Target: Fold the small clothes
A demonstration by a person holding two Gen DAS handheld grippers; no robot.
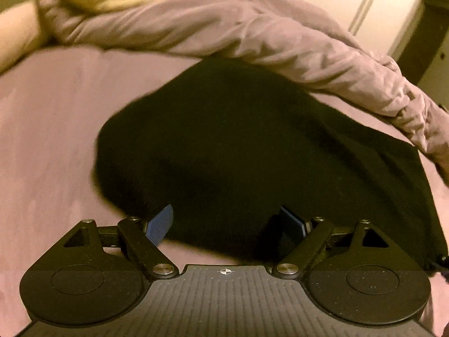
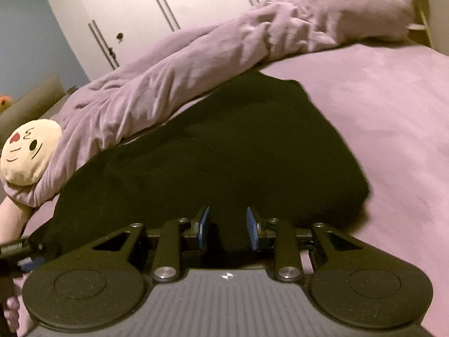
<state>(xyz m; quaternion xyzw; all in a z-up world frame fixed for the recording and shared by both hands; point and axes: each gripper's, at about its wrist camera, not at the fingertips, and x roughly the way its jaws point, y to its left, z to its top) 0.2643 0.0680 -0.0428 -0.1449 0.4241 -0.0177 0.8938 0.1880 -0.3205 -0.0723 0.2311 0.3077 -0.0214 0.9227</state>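
A black garment (image 1: 238, 146) lies spread on a mauve bed sheet (image 1: 47, 140); it also shows in the right wrist view (image 2: 213, 151). My left gripper (image 1: 227, 224) is open, its blue pads (image 1: 161, 223) wide apart over the garment's near edge. My right gripper (image 2: 228, 229) is open with its blue pads (image 2: 252, 227) a smaller gap apart, low over the garment's near edge. The cloth lies between the jaws of both grippers, and neither pinches it. The left gripper's tip (image 2: 16, 248) shows at the right view's left edge.
A bunched mauve duvet (image 1: 224, 28) lies along the far side of the garment, seen also in the right wrist view (image 2: 174, 64). A cream plush face (image 2: 28, 151) sits at its end. White wardrobe doors (image 2: 168, 2) stand behind the bed.
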